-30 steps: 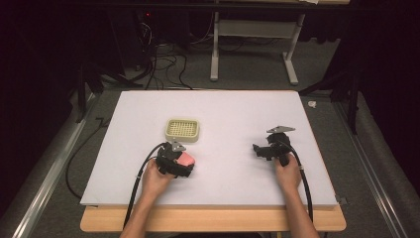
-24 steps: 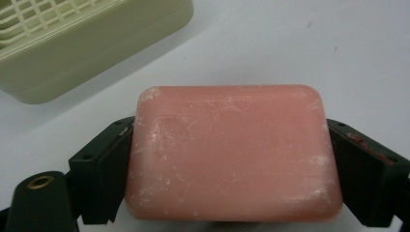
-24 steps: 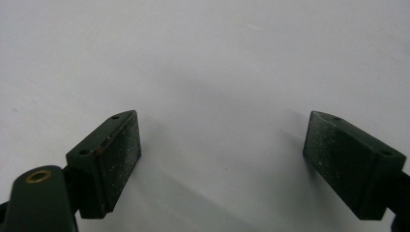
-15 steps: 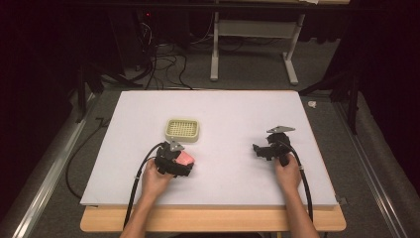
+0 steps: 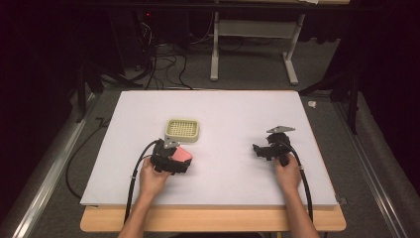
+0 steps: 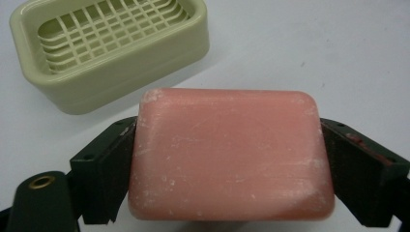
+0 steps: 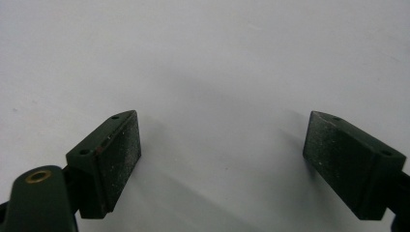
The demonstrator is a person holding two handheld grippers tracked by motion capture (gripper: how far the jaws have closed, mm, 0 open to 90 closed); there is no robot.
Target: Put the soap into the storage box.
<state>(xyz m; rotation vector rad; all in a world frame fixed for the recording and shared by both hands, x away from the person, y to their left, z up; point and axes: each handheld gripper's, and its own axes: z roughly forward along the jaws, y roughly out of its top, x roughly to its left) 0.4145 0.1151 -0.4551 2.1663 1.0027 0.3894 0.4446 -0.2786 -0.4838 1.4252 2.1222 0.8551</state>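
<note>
A pink soap bar (image 6: 229,154) sits clamped between the two black jaws of my left gripper (image 5: 177,161), low over the white table. In the high view the soap bar (image 5: 182,154) shows just in front of a pale green soap dish (image 5: 182,130) with a grid insert. The left gripper view has that soap dish (image 6: 109,46) a short way beyond the bar, up and to the left, holding nothing. My right gripper (image 7: 220,162) hovers over bare white table with its jaws wide apart and nothing between them; the right gripper (image 5: 258,150) is at the table's right.
The white board (image 5: 228,114) lies on a wooden table whose front edge (image 5: 213,218) is close to the person's forearms. Black cables trail from both grippers toward that edge. A white metal frame (image 5: 252,44) and floor cables stand beyond the far edge.
</note>
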